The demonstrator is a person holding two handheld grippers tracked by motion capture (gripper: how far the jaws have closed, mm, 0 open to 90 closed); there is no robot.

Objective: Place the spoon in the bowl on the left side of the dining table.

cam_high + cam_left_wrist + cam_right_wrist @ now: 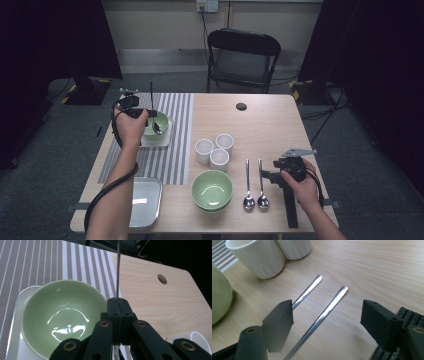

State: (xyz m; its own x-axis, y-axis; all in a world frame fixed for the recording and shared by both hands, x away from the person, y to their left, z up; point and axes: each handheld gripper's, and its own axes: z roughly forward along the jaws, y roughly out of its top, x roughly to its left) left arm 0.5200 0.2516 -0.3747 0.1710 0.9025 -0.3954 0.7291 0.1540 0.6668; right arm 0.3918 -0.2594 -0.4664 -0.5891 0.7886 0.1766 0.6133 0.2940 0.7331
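Note:
My left gripper [134,111] [118,303] is shut on the thin handle of a metal spoon [151,97] [118,270]. It holds the spoon upright over a green bowl [159,122] [62,312], which sits on a white tray [162,141] [16,315]; the spoon's tip reaches into the bowl. My right gripper [270,176] [327,308] stands open low over the table, jaws on either side of the handles of two spoons [248,185] [261,185] [308,291] [332,303] lying side by side.
Three white cups [214,150] [259,257] stand mid-table, with stacked green bowls [212,190] [219,295] in front. A metal tray [145,200] lies front left beside a striped mat [170,145]. A black strip [290,210] lies by my right hand. A chair [242,55] stands behind.

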